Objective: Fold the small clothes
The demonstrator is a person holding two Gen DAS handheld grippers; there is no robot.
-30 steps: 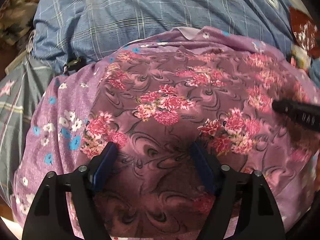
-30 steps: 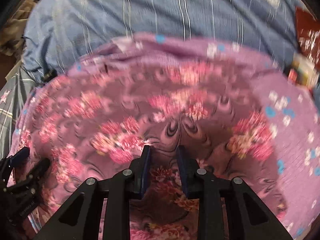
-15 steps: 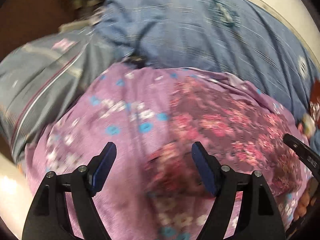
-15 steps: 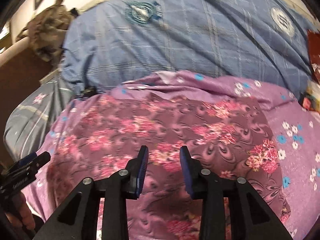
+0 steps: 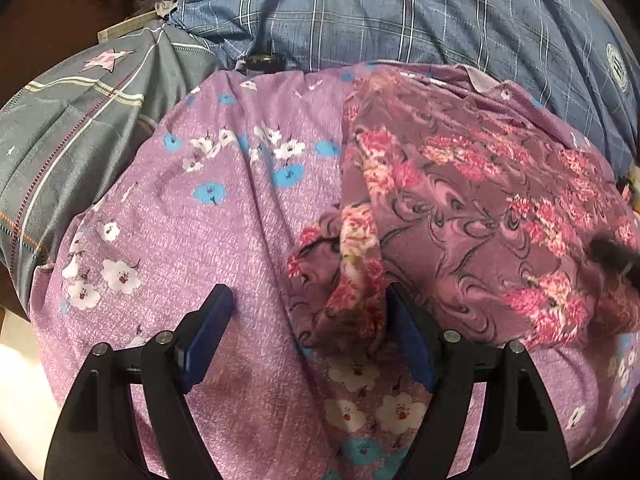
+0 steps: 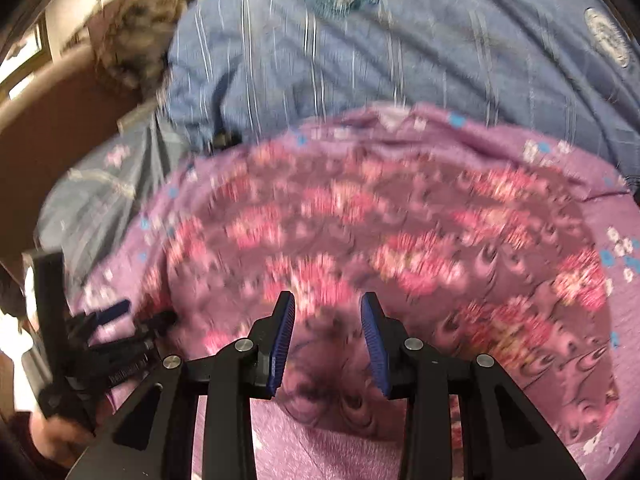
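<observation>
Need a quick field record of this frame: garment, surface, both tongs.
garment: dark purple floral cloth, left edge bunched and raised
surface: light purple flowered sheet
behind: blue plaid bedding
left tongs: wide open, bunched cloth edge lies against the right finger, not clamped
right tongs: open over the cloth, nothing pinched, view blurred

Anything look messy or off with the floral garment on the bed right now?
Yes. The dark floral garment lies mostly flat on the lilac sheet, but its near-left corner is bunched into a raised fold against the left gripper.
</observation>
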